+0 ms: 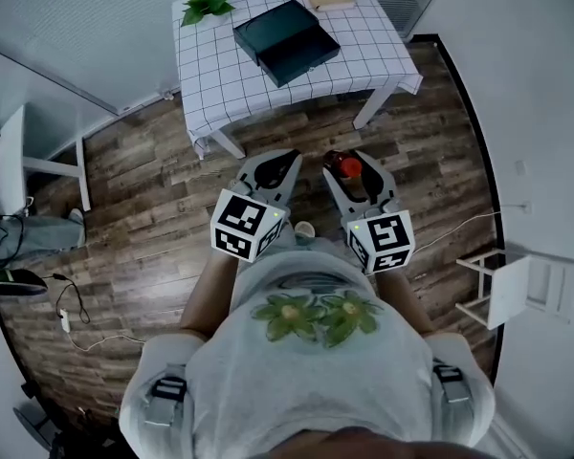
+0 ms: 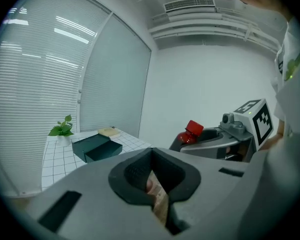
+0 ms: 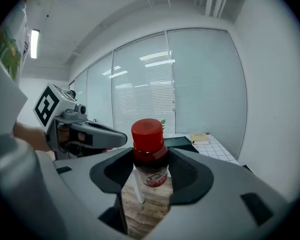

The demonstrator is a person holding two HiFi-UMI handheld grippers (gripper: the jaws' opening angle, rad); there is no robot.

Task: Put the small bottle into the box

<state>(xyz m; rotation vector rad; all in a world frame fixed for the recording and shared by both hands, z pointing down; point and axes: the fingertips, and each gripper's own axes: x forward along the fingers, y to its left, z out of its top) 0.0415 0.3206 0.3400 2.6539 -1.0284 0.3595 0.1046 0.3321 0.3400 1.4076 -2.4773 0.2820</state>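
Bottle [image 3: 149, 154] sat pinched in right hand-held gripper [image 1: 347, 165], well short of box [image 1: 285, 38] on bench [image 1: 220, 79]. Left hand-held gripper [image 1: 285, 165] was pressed together, empty. Carry and drop-in remained.

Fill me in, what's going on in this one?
A person stands on the wood floor, some way back from the checkered table, holding tongs in each hand. The right tongs are closed on the small bottle, which has a red cap and is held upright in the air. The left tongs are shut with nothing between them. The dark box sits on the table, and the bottle has not yet reached it.
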